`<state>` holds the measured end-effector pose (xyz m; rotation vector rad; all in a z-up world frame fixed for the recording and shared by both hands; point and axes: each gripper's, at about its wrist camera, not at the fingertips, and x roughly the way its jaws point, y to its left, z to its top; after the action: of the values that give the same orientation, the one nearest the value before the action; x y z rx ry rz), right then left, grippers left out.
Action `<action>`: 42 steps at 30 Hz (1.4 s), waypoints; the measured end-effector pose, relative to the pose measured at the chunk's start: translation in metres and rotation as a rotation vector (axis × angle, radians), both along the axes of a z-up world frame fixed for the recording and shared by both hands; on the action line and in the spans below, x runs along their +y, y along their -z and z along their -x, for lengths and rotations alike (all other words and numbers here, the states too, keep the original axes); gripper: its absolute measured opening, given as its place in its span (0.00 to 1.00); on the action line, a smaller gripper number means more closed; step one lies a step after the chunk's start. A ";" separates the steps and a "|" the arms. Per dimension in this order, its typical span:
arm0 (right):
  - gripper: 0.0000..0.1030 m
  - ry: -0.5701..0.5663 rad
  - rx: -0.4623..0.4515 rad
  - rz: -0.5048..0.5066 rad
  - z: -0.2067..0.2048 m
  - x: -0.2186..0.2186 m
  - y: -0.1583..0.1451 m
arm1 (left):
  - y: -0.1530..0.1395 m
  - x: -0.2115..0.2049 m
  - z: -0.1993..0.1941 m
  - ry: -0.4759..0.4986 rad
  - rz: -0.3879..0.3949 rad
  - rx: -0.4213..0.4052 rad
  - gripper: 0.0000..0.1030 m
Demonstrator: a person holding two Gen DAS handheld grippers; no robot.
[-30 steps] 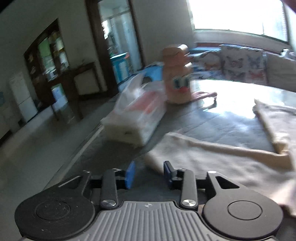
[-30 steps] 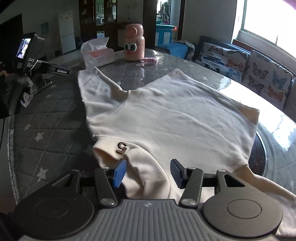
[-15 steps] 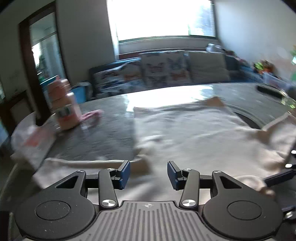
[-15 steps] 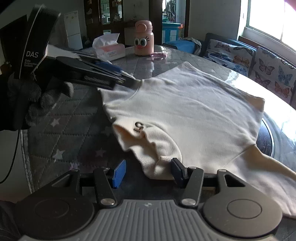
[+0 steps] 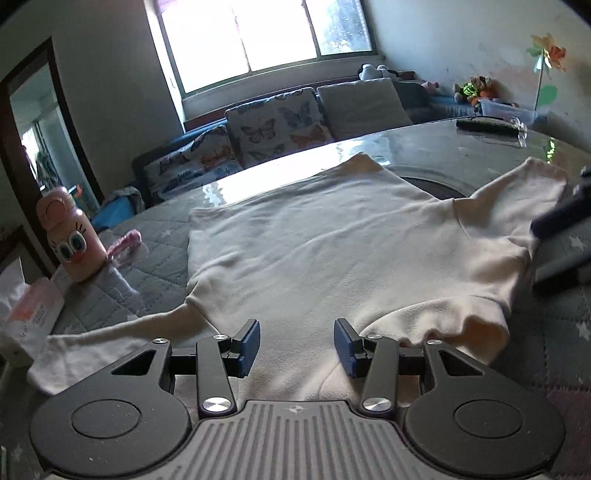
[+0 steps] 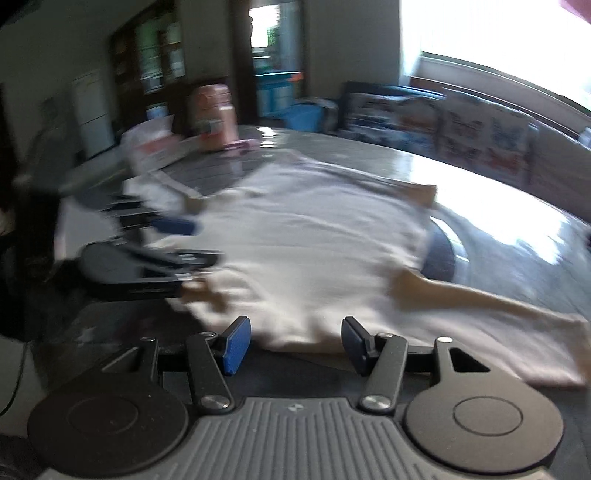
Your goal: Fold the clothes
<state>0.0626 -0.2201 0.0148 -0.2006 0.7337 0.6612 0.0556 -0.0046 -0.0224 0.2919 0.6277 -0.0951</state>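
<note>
Sunlit from a wide window, a living room with butterfly-print cushions frames a round table covered by a grey quilted mat. At the near edge of the shirt, the left gripper hangs with its blue-padded fingers spread wide, gripping nothing, the cloth lying between and beneath them. That cream shirt lies flat across the middle of the table, one sleeve stretched out to the shirt's left, the collar area bunched into folds just right of the gripper. The right gripper, seen in its own blurred view, is likewise spread apart and empty, poised at the shirt's bunched near edge, with the left gripper visible at the shirt's left side. Left of the shirt stand a pink bottle with a cartoon face and, nearer the camera, a tissue pack; a small pink object lies just beside the bottle. Beyond the shirt, at the table's far right, rests a dark remote control. Stuffed toys sit on the sill past the table.
</note>
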 end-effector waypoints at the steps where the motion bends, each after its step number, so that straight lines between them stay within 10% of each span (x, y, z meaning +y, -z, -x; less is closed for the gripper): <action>1: 0.54 0.034 0.004 -0.002 -0.003 -0.007 0.000 | -0.001 0.000 0.001 0.002 -0.004 -0.001 0.48; 12: 0.67 0.544 -0.004 -0.021 -0.051 -0.118 0.023 | -0.027 -0.011 0.004 0.038 0.045 -0.071 0.92; 17: 0.67 0.687 -0.012 -0.059 -0.062 -0.158 0.030 | -0.032 -0.020 0.002 0.053 0.072 -0.083 0.97; 26: 0.44 0.770 0.017 -0.112 -0.078 -0.182 0.043 | -0.030 -0.037 -0.007 0.072 0.081 -0.063 0.98; 33: 0.06 0.821 -0.002 -0.120 -0.080 -0.188 0.046 | -0.022 -0.047 -0.018 0.068 0.096 -0.026 0.99; 42: 0.04 0.828 -0.032 -0.172 -0.074 -0.195 0.036 | -0.013 -0.068 -0.026 0.119 0.094 0.005 0.99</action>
<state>0.1370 -0.4150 -0.0215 0.2488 0.6516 -0.0717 0.0819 -0.0725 -0.0094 0.2379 0.6089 -0.2388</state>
